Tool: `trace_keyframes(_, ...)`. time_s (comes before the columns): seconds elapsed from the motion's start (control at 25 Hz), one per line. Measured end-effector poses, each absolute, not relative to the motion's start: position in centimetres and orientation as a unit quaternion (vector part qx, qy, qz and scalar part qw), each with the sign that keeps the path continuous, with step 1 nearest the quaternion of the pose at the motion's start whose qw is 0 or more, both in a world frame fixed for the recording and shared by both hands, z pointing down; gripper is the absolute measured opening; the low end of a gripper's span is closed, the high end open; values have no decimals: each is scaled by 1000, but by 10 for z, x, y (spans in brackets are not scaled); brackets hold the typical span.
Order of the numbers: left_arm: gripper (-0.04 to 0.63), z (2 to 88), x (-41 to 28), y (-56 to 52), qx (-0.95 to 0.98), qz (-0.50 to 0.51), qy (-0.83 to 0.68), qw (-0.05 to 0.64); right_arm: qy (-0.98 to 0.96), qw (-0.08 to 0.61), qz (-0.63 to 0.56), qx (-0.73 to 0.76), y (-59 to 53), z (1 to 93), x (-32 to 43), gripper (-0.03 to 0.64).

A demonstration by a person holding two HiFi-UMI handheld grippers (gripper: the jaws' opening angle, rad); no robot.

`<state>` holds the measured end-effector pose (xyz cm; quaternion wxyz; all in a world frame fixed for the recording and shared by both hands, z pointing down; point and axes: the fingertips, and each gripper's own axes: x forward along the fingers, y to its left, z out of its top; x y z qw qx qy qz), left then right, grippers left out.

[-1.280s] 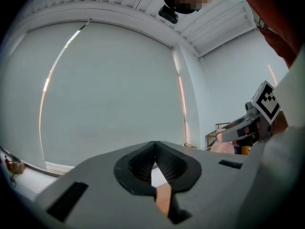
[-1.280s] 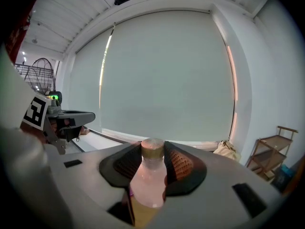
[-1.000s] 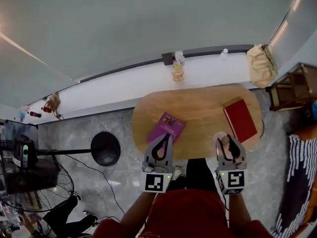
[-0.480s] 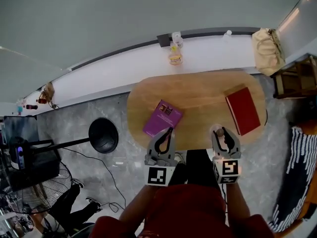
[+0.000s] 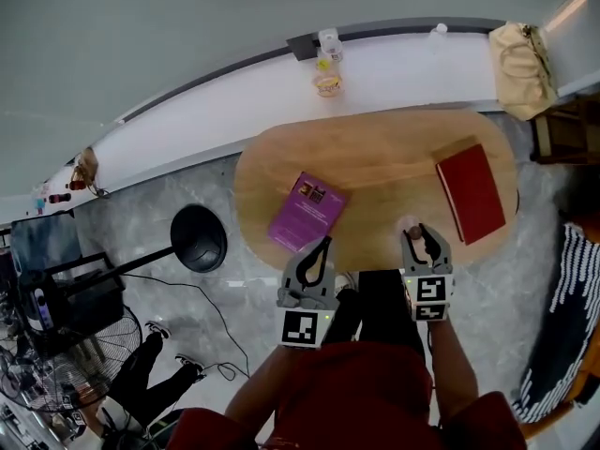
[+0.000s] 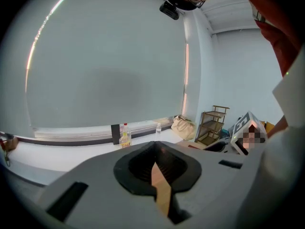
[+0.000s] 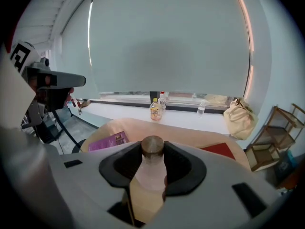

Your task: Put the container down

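A small clear pinkish container (image 7: 151,175) with a dull brown cap stands upright between the jaws of my right gripper (image 7: 152,149), which is shut on it. In the head view that gripper (image 5: 421,237) hangs over the near edge of the oval wooden table (image 5: 375,157), with the container (image 5: 412,233) at its tips. My left gripper (image 5: 322,251) is at the same edge, just short of a purple book (image 5: 307,211). Its jaws meet at the tips and hold nothing; in the left gripper view (image 6: 153,149) only a sliver of wood shows between them.
A red book (image 5: 472,193) lies on the table's right end. Bottles (image 5: 326,71) and a beige bag (image 5: 523,54) sit on the white ledge behind. A round black stand base (image 5: 199,238) and a fan (image 5: 56,382) are on the floor at left, a shelf (image 5: 572,125) at right.
Both grippers have sunk and now sit at the table's near edge instead of over it. The container stays in the right gripper. The left gripper is off the purple book.
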<state>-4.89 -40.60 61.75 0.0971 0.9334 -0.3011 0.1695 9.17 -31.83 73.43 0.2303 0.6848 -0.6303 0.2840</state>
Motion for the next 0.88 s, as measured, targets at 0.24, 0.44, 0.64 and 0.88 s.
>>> trace_keyframes(0.24, 6, 649, -41, -412, 924, 213, -298, 110, -620, 256, 322, 668, -322, 787, 101, 140)
trace_keyframes(0.44, 6, 666, -34, -418, 918, 231, -300, 118, -616, 273, 340, 656, -328, 825, 111, 140)
trace_keyframes(0.64, 6, 674, -24, -424, 914, 239, -303, 127, -616, 293, 350, 642, -338, 857, 121, 138)
trace_keyframes(0.88, 6, 683, -15, -430, 909, 251, -303, 133, -614, 307, 363, 630, -350, 885, 130, 138)
